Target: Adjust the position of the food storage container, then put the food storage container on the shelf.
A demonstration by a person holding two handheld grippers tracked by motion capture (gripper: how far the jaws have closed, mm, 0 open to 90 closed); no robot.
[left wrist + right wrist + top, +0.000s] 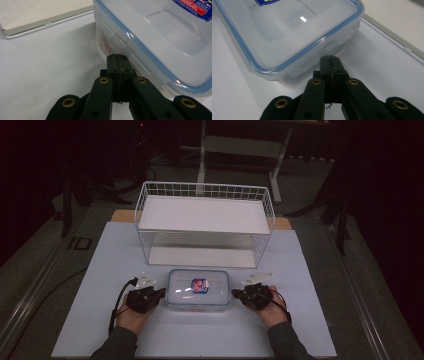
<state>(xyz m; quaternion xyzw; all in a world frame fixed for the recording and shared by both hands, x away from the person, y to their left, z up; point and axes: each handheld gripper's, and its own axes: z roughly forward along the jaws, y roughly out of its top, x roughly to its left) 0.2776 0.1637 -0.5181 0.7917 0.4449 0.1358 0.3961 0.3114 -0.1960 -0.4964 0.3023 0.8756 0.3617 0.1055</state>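
Note:
A clear plastic container (199, 290) with a blue-sealed lid and a red and blue label lies on the table in front of the wire shelf. My left gripper (161, 293) is shut, its tip against the container's left side latch (125, 42). My right gripper (235, 293) is shut too, its tip at the container's right side flap (312, 63). In the left gripper view the container (160, 37) rises just beyond the closed jaws. In the right gripper view the container (287, 30) lies ahead and to the left. Neither gripper holds anything.
A white wire shelf rack (205, 222) with two levels stands behind the container on the pale blue table mat (100, 285). Its base edge (37, 23) shows in the left gripper view. Dark floor and a table frame (240, 145) lie beyond.

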